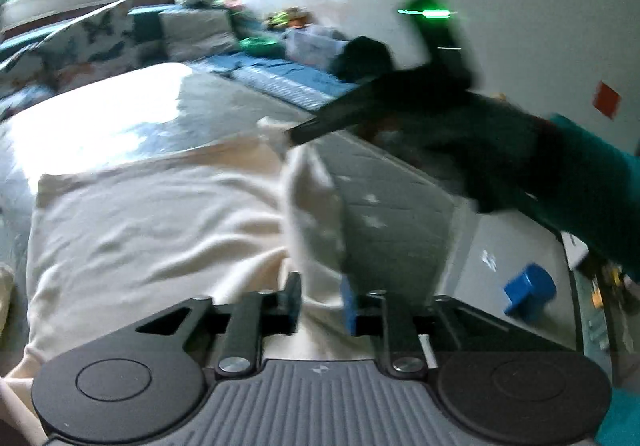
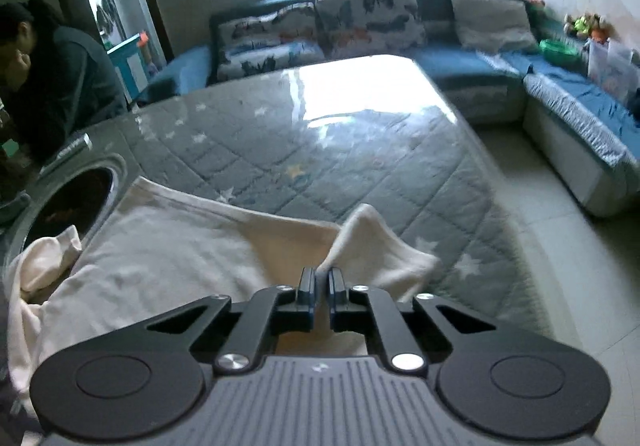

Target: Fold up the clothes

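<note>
A cream garment (image 1: pixel 152 214) lies spread on a grey quilted table cover (image 1: pixel 392 206). In the left wrist view my left gripper (image 1: pixel 320 300) has its fingers apart with a fold of the cream cloth running between them. My right gripper (image 1: pixel 296 136) reaches in from the right and pinches a far corner of the garment, lifting it. In the right wrist view my right gripper (image 2: pixel 322 282) is shut on a raised corner of the cream garment (image 2: pixel 160 258), which lies on the star-patterned cover (image 2: pixel 320 150).
A blue sofa (image 2: pixel 480 62) with butterfly cushions (image 2: pixel 368 18) runs behind and to the right of the table. A person in dark clothes (image 2: pixel 52 78) sits at far left. A round dark opening (image 2: pixel 72 202) is beside the garment. A blue object (image 1: pixel 530 292) lies on the floor.
</note>
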A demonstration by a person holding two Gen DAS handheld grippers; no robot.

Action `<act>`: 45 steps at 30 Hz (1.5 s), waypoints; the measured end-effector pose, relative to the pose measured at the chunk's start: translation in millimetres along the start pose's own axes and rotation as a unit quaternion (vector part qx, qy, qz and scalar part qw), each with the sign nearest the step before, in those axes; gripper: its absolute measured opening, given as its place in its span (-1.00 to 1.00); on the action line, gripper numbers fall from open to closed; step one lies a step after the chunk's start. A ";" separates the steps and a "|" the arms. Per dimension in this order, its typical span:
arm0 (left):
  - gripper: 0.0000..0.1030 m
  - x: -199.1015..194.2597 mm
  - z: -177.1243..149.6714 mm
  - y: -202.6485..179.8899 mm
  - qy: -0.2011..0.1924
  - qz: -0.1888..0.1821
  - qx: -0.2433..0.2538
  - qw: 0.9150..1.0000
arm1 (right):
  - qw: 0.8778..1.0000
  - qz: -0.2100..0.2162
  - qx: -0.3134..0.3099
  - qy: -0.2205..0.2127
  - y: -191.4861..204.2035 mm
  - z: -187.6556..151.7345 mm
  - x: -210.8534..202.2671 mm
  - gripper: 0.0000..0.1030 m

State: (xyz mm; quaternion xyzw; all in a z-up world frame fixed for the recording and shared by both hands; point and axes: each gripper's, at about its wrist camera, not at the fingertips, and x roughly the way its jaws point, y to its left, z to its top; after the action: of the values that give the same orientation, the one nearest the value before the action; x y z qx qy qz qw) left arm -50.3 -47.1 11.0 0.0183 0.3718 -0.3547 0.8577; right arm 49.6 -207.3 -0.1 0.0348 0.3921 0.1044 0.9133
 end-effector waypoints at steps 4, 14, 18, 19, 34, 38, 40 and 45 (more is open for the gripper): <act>-0.45 12.0 0.5 -1.1 0.016 -0.013 -0.007 1.000 | 0.999 -0.018 0.001 -0.029 -13.7 -12.3 -36.4 -0.90; -0.37 26.6 -12.7 -28.1 0.060 -0.074 0.042 0.995 | 0.990 -0.111 0.083 0.004 -68.7 -78.9 -70.5 -0.77; -0.30 30.5 -17.8 -28.7 0.067 -0.078 0.051 0.993 | 0.987 -0.140 0.082 -0.014 -76.5 -85.8 -80.3 -0.74; -0.30 30.8 -17.1 -28.1 0.066 -0.080 0.050 0.993 | 0.988 -0.135 0.077 -0.019 -75.4 -85.0 -80.6 -0.65; -0.17 47.9 -10.3 -34.1 0.067 -0.078 0.041 0.994 | 0.989 -0.147 0.009 -0.007 -66.6 -76.4 -22.7 -0.21; -0.14 47.0 -5.9 -38.5 0.064 -0.083 0.047 0.993 | 0.985 -0.174 0.013 -0.005 -77.6 -79.1 -28.1 -0.21; -0.14 41.0 0.5 -34.7 0.057 -0.079 0.049 0.994 | 0.985 -0.174 0.011 -0.002 -78.7 -77.1 -29.9 -0.21; -0.14 17.9 27.1 -3.7 0.020 -0.016 0.034 0.999 | 0.991 -0.135 0.001 -0.011 -71.0 -57.9 -39.9 -0.22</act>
State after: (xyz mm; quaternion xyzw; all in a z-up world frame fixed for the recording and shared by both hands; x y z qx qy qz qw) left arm -27.2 -68.5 19.8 0.0482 0.3766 -0.3798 0.8436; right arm -7.4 -286.3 -22.1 -0.0164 0.3834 -0.0204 0.9232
